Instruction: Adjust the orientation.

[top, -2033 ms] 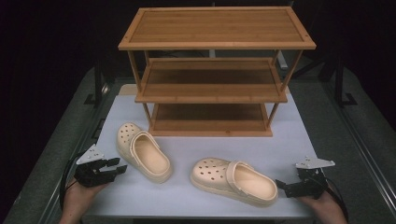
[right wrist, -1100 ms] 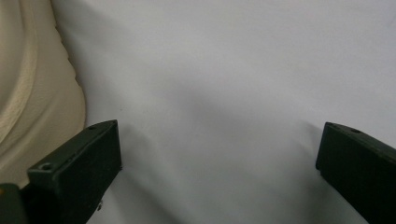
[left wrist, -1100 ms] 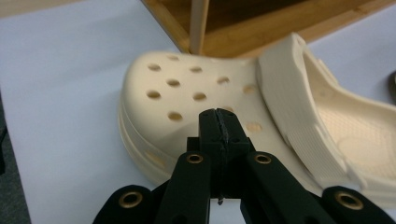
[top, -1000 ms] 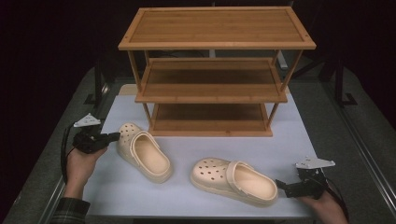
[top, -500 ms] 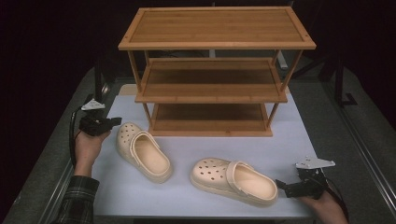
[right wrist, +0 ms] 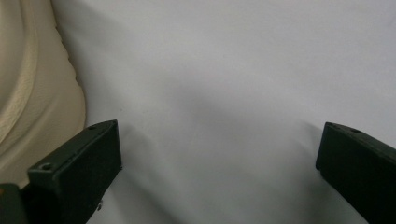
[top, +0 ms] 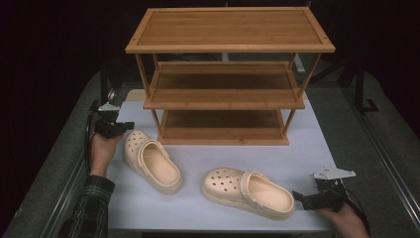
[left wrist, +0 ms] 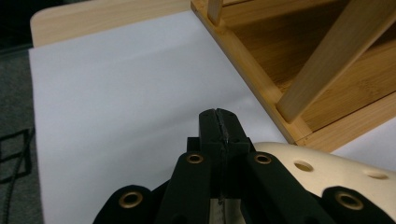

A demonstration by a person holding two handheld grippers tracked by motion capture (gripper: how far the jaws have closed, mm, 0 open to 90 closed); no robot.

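Two cream clogs lie on the white mat (top: 302,158) in front of a three-tier bamboo shoe rack (top: 225,99). The left clog (top: 151,161) points its toe toward the rack's left foot. My left gripper (top: 130,125) is shut with nothing between its jaws, and its tip hovers just left of that toe. In the left gripper view the closed jaws (left wrist: 219,119) stand beside the perforated toe (left wrist: 327,172), with the rack's bottom shelf (left wrist: 299,70) ahead. The right clog (top: 247,192) lies across the front. My right gripper (top: 298,196) stands open just right of its heel (right wrist: 32,93).
The mat covers a wooden board whose corner shows at the back left (left wrist: 93,18). Grey table surface and a metal rail (top: 386,163) flank the mat. A cable (top: 89,144) trails from the left gripper.
The left hand has moved away from the front edge along the mat's left side and inward to the left clog's toe. The right hand and both clogs have stayed put.
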